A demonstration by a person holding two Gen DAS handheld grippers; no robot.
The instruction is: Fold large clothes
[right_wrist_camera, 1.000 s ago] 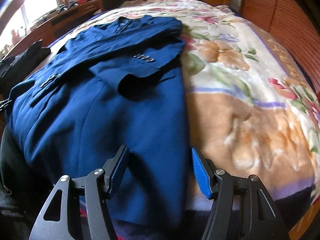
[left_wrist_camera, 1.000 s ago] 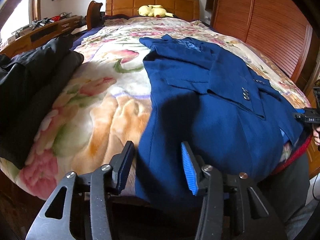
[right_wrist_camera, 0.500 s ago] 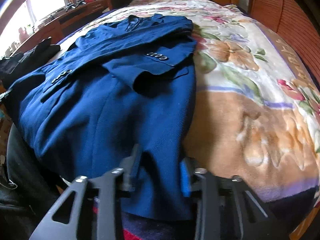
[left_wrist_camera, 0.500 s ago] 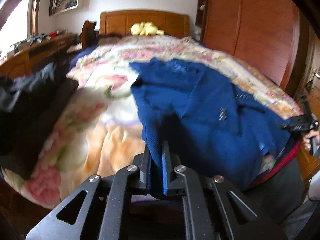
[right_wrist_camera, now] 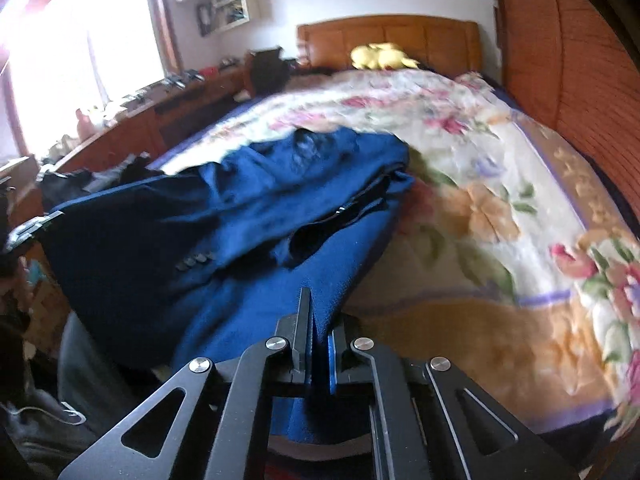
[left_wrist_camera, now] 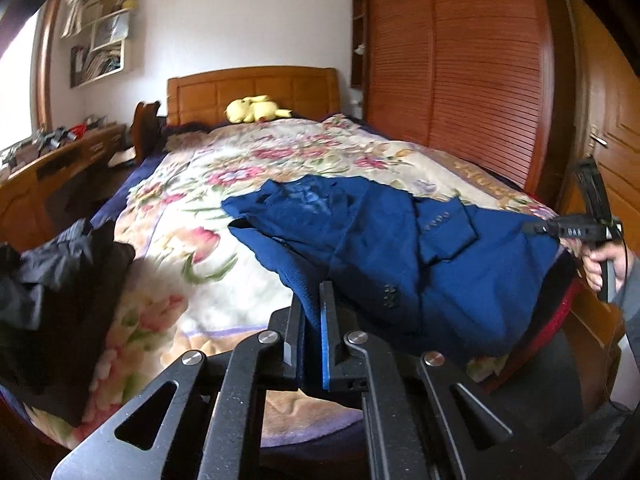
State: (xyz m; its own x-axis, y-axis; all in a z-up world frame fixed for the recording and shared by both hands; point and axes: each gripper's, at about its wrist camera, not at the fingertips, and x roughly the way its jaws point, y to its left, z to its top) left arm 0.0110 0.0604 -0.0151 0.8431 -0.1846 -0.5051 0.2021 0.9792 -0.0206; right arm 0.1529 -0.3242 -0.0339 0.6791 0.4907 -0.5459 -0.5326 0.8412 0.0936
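Fingers (left_wrist_camera: 329,344) of left gripper (left_wrist_camera: 313,320) clamped on hem of blue jacket (left_wrist_camera: 400,248), left corner of hem raised off floral blanket (left_wrist_camera: 192,216). Jaws just closed, cloth between them. Jacket lies across foot end of bed, collar toward headboard (left_wrist_camera: 256,84). Right gripper (right_wrist_camera: 318,332) likewise clenched on jacket hem at its right corner, jaws just closed on cloth. Dark garment (left_wrist_camera: 60,280) at bed's left edge.

Bed (left_wrist_camera: 192,184), my landmark: jacket (left_wrist_camera: 400,248) on its near end, hem off the edge. Plush toy (left_wrist_camera: 256,110) at its far end, before the headboard (left_wrist_camera: 252,88). Dark clothes (left_wrist_camera: 60,280) on its near-left corner. Wardrobe (left_wrist_camera: 460,72) right; desk (left_wrist_camera: 60,160), probably, left.
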